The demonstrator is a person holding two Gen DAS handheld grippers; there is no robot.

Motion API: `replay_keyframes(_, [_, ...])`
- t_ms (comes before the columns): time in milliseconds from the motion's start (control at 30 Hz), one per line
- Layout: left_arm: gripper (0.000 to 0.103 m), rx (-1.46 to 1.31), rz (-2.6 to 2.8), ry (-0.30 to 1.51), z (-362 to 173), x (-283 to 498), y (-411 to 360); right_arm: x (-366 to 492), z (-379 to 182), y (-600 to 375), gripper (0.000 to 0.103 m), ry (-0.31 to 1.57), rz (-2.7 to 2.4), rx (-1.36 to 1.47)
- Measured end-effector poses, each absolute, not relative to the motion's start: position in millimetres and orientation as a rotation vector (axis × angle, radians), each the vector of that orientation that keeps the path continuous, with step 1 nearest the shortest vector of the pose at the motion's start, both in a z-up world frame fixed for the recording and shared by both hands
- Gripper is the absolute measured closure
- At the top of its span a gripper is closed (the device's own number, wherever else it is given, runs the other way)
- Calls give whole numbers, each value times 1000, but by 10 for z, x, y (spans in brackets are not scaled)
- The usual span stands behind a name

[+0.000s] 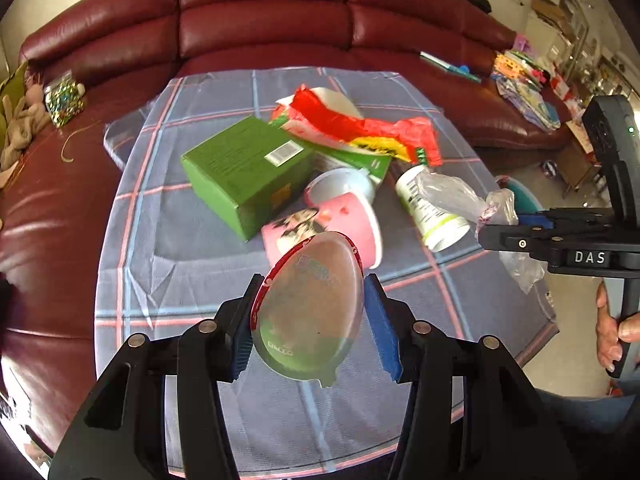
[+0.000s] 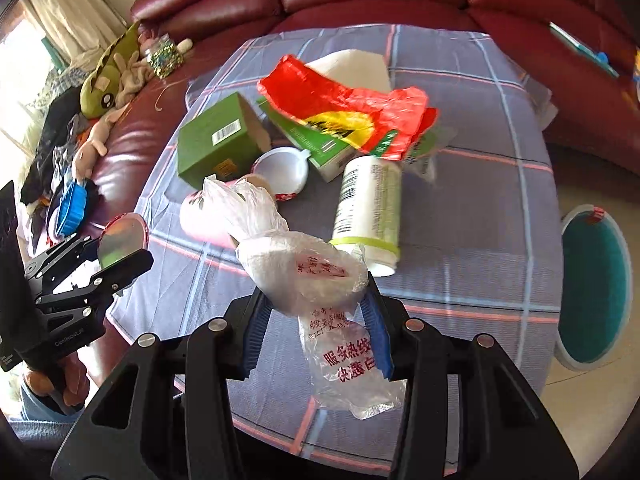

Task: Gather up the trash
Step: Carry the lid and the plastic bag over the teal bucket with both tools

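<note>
My left gripper [image 1: 310, 320] is shut on a round clear plastic lid with a red rim [image 1: 308, 308], held above the table; the lid also shows in the right wrist view [image 2: 122, 242]. My right gripper [image 2: 316, 320] is shut on a crumpled clear plastic bag with red print [image 2: 316, 280], seen too in the left wrist view [image 1: 496, 210]. On the plaid tablecloth [image 1: 180, 248] lie a green box [image 1: 244, 168], a pink cup [image 1: 340, 216], a white bottle with a green band [image 2: 370, 204], a red and yellow plastic bag [image 2: 352, 112] and a white lid [image 2: 280, 174].
A dark red leather sofa [image 1: 260, 12] wraps around the table's far and left sides, with plush toys [image 2: 108, 80] and clutter on it. A teal bin with a white rim [image 2: 594, 288] stands on the floor to the right of the table.
</note>
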State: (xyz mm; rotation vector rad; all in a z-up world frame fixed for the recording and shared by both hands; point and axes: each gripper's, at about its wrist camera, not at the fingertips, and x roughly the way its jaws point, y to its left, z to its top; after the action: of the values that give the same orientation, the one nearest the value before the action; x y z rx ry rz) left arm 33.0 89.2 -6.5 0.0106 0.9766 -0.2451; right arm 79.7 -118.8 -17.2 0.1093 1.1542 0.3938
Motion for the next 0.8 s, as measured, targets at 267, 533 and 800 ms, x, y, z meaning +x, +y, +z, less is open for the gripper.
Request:
replay_keyframes(267, [52,69,-403,959,122,639,16,809,-10,-2183,61,1061,258,256])
replay_keyframes(533, [52,160,-549,982,80,960,-1044,741,-59,-3204,61,1005,110,388])
replay_keyframes(800, [52,261,-665,996,-15,1148,-2052,634,-252,-4025,61,982,-3,507])
